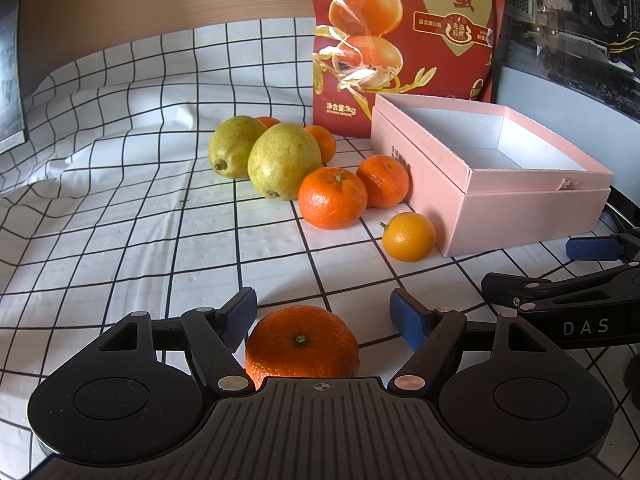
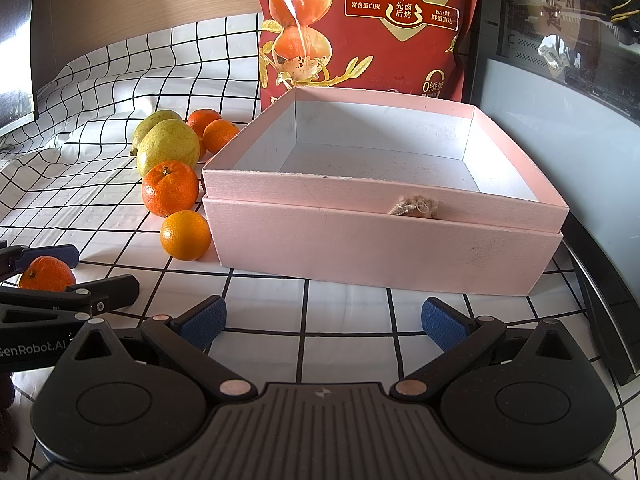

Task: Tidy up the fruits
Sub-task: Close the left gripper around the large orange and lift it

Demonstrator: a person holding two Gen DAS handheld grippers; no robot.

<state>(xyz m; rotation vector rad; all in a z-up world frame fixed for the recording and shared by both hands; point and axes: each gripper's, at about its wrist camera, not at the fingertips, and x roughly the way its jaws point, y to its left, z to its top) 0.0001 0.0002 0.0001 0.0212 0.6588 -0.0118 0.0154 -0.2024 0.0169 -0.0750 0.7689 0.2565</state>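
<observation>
Between the spread fingers of the left gripper lies a mandarin, stem upward, resting on the grid-patterned cloth; the left blue pad sits just beside its skin, though contact cannot be told, while the right pad stands clearly apart. Its peel is deep orange, glossy and pitted, with a small brownish-green stem button on top. That gripper is level and low over the cloth, jaws wide, pointing toward the pink box.

Relative to the pink box: a small yellow-orange citrus lies just beside its near left corner, two more mandarins and rest further along that left side, the second touching or nearly touching the wall, and two green pears lie beyond them with further orange fruit behind. A red snack bag stands upright behind the box.

Facing the box's front wall, the right gripper hovers low over the cloth with its jaws wide and nothing between them. The box is open at the top and its white inside is bare, with a frayed tag at the front seam
</observation>
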